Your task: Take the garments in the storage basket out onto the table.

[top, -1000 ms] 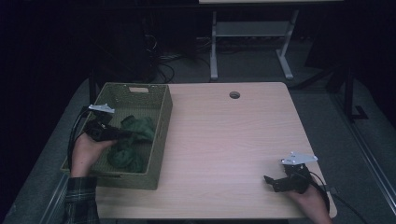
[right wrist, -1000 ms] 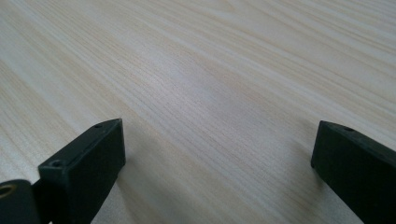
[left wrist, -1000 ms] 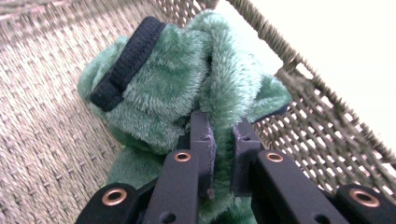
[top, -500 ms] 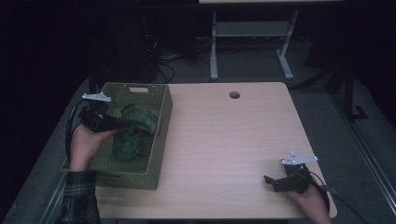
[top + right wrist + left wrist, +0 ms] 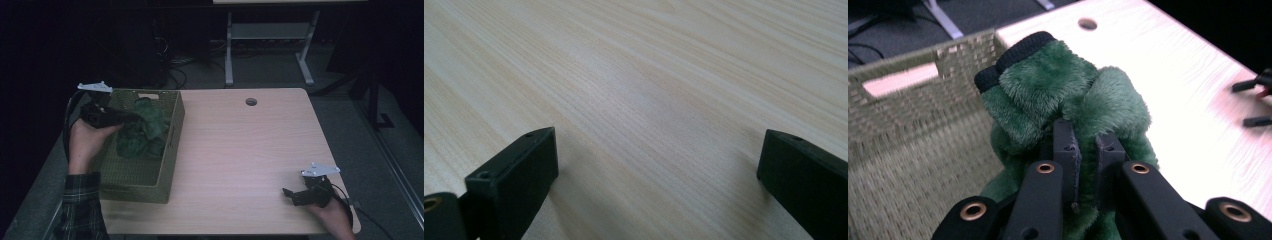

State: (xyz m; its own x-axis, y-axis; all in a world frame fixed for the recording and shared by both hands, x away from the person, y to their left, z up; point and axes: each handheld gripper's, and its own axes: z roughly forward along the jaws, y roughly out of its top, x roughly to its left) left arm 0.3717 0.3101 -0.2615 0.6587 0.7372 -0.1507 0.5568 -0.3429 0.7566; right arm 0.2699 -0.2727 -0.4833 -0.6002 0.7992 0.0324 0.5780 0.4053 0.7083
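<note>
The worktop [image 5: 240, 150] carries a woven basket [image 5: 170, 150] at its left edge. Over the basket hangs a green plush cloth [image 5: 142, 132], pinched in the left gripper [image 5: 1087, 165], whose jaws are clenched on a fold of pile. The right gripper [image 5: 659, 165] rests released on bare wood, well apart. The likely trouble: the grip catches only a thin fold (fur is slippery), so the dangling bulk may slide free or snag the basket rim.
</note>
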